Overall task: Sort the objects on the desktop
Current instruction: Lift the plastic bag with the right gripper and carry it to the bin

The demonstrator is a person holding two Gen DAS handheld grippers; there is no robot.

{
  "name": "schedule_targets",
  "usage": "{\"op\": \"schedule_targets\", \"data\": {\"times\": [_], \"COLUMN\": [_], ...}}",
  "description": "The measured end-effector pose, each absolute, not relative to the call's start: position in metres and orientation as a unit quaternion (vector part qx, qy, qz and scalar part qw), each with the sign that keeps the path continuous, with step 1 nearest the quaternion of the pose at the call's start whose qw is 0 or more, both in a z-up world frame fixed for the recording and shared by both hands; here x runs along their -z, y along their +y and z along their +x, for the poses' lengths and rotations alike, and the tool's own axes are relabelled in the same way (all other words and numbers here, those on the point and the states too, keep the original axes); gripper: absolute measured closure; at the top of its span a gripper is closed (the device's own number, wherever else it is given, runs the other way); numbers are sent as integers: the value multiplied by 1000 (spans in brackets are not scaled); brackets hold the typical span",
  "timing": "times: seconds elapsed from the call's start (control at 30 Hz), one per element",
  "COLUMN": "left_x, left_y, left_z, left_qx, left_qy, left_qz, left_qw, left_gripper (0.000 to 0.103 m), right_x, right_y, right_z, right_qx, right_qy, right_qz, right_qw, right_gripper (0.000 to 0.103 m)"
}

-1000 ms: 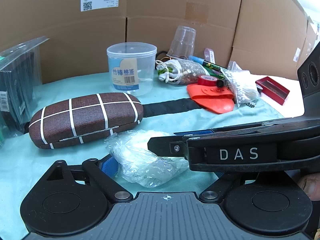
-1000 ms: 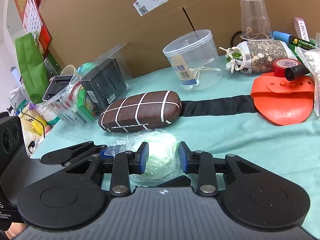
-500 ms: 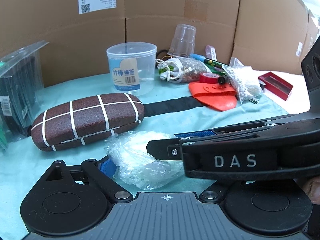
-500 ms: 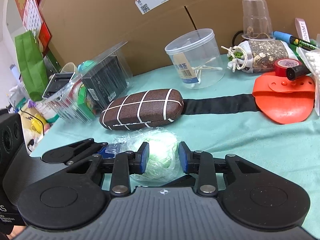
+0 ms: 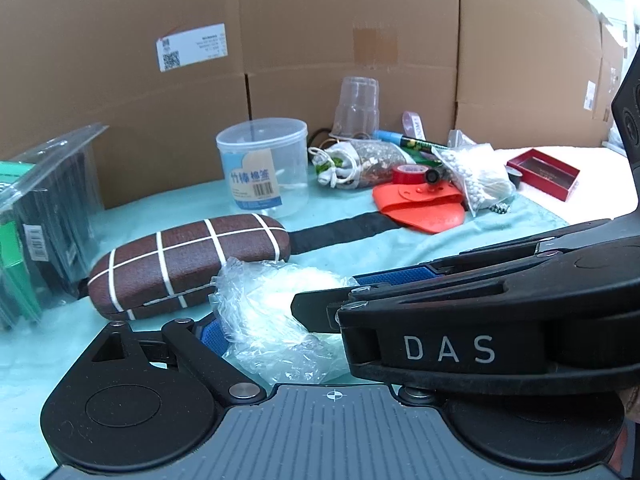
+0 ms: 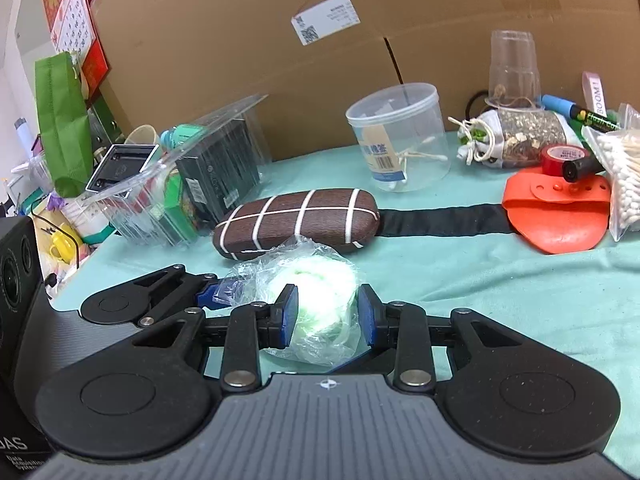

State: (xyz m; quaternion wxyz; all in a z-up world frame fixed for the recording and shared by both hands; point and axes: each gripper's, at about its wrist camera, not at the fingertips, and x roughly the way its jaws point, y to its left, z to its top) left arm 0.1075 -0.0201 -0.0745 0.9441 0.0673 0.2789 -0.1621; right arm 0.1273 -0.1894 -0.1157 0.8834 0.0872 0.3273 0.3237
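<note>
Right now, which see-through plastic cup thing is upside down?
The ribbed clear cup at the back, mouth down on the pouch. The labelled swab tub stands upright.

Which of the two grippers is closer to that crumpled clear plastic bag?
Right, narrowly. The right gripper has its pads pressed on both sides of the plastic bag; the left gripper reaches its edge from the side, grip unclear.

Bag [image 6: 312, 280] before glasses case [image 6: 296, 222]
</note>
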Motion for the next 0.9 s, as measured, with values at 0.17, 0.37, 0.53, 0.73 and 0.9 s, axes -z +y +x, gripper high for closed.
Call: {"op": "schedule_targets", "data": {"times": [0.17, 0.37, 0.53, 0.73, 0.9], "left_x": [65, 46, 32, 17, 4], "left_y": [-14, -3, 11, 30, 49], "left_z": [97, 83, 73, 62, 52], "left_qx": [157, 149, 138, 120, 102], "left_qy": [266, 242, 227, 212, 198], "left_qz": [67, 63, 56, 50, 47], "left_qw": [949, 957, 962, 969, 974], "left_gripper": [7, 7, 6, 6, 6], "right_x": [106, 87, 71, 55, 44], "right_y": [-184, -172, -159, -138, -119], "right_z": [117, 103, 93, 83, 75], "right_qx": [-325, -332, -342, -357, -373], "right_qy": [315, 293, 278, 263, 251], "right_qz": [88, 76, 64, 52, 45], "right_qw": [887, 893, 895, 895, 892], "right_gripper": [65, 65, 65, 65, 65]}}
